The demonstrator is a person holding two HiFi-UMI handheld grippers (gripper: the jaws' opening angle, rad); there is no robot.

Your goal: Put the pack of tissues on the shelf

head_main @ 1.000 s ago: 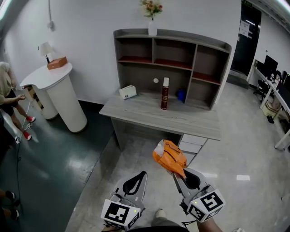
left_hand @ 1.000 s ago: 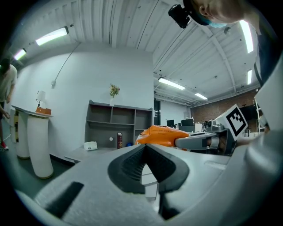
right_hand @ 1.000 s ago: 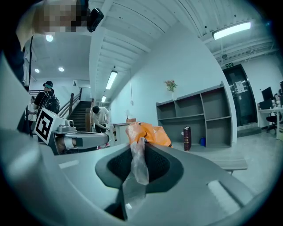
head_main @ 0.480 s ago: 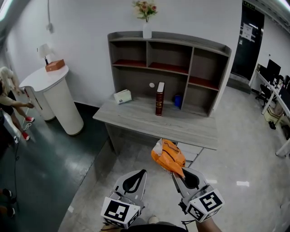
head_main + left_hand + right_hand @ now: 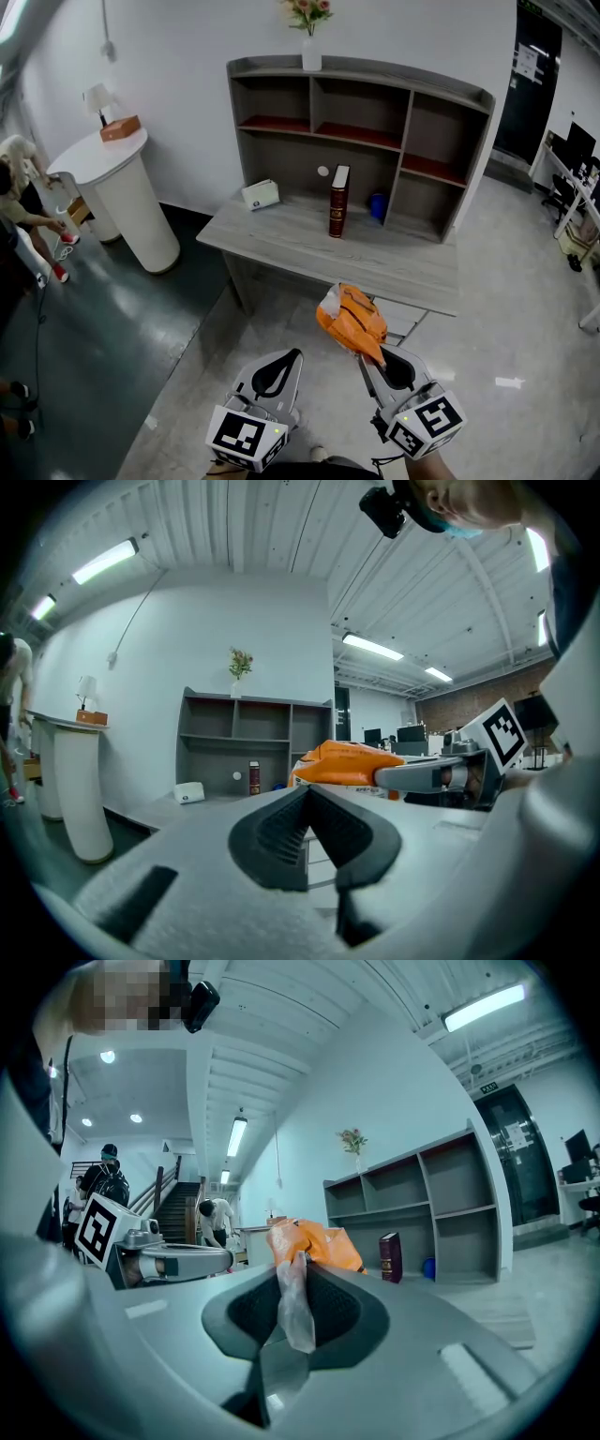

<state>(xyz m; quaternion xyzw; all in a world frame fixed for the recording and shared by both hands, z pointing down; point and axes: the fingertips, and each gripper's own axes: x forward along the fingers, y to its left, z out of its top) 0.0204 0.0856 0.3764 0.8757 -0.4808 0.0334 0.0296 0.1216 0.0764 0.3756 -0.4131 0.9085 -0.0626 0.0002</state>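
While the pack of tissues (image 5: 351,317) is held in the air in front of the desk (image 5: 281,234) and well apart from the shelf (image 5: 361,103), it is gripped by the right gripper (image 5: 373,354), whose jaws are pinched narrow on a thin, clear flap of the wrapping. The left gripper (image 5: 284,361) is held low just beside it, jaws pressed together on nothing.

The step in hand is judged to be the carry to the shelf. As only loose film is caught, a smooth, unhurried approach is called for, so that the pack is not swung or pulled free. It should be lifted clear of the desk's front edge and the upright book (image 5: 338,201), aimed at an empty compartment, and set fully on a board before the jaws are parted.

The pack is seen as a soft, crumpled bundle in bright orange plastic, white at one end; its print cannot be read.
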